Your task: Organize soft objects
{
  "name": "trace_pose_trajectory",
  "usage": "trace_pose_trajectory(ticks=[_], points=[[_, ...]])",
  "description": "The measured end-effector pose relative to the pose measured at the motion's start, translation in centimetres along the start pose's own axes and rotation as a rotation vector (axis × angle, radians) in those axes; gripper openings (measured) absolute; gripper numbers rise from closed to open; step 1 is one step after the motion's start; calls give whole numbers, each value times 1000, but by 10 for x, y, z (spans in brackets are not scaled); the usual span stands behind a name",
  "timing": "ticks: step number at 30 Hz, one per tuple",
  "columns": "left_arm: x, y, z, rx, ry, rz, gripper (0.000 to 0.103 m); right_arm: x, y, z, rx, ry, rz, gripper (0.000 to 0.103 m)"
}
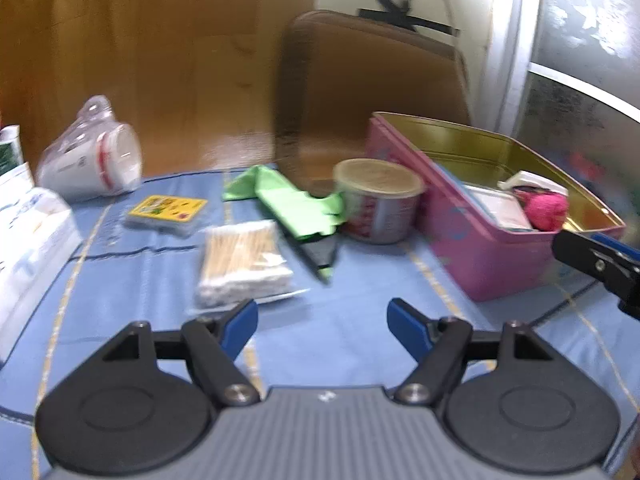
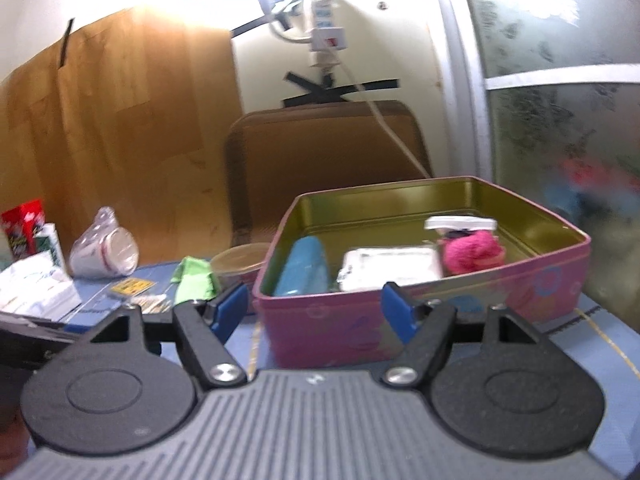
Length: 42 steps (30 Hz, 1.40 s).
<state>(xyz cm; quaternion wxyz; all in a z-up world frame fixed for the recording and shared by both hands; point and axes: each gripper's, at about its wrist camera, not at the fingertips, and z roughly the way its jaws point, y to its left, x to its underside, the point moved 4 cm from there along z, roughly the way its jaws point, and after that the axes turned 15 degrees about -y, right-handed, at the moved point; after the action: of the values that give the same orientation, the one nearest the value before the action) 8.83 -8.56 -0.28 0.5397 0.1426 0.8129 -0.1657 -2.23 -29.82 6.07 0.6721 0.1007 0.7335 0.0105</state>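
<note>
A pink tin (image 1: 500, 264) (image 2: 400, 320) with a gold inside stands on the blue cloth. In it lie a pink yarn ball (image 1: 546, 208) (image 2: 472, 254), a white packet (image 2: 390, 270), a blue pouch (image 2: 302, 274) and a white flat piece (image 2: 460, 223). A green cloth (image 1: 296, 204) (image 2: 196, 280) lies left of the tin, beside a round can (image 1: 378, 206) (image 2: 238, 266). A bag of cotton swabs (image 1: 242, 266) lies just ahead of my left gripper (image 1: 322, 324), which is open and empty. My right gripper (image 2: 314, 310) is open and empty in front of the tin's near wall.
A bagged stack of cups (image 1: 94, 160) (image 2: 106, 252), a yellow card pack (image 1: 166, 210) and white tissue packs (image 1: 28, 232) lie at the left. A brown case (image 1: 368, 92) (image 2: 324, 160) leans at the back. The other gripper's finger (image 1: 600, 264) shows at the right edge.
</note>
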Motion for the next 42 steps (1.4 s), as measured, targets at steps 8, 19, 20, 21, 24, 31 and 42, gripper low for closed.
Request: trace_pose_trajectory(ticks=[8, 19, 20, 21, 24, 31, 42], points=[[6, 50, 0, -95, -7, 6, 74, 5, 33, 7, -50, 26, -51, 75], [16, 121, -9, -189, -14, -11, 74, 12, 69, 19, -119, 61, -111, 72], [17, 128, -12, -197, -18, -20, 74, 12, 74, 22, -137, 67, -119, 69], [17, 134, -13, -200, -24, -30, 74, 12, 78, 25, -155, 71, -124, 69], [19, 147, -16, -197, -34, -90, 74, 12, 97, 42, -241, 94, -136, 62], [20, 162, -24, -185, -91, -199, 74, 19, 154, 147, -535, 273, -207, 60], [16, 170, -31, -126, -158, -278, 74, 67, 228, 241, -585, 506, -381, 80]])
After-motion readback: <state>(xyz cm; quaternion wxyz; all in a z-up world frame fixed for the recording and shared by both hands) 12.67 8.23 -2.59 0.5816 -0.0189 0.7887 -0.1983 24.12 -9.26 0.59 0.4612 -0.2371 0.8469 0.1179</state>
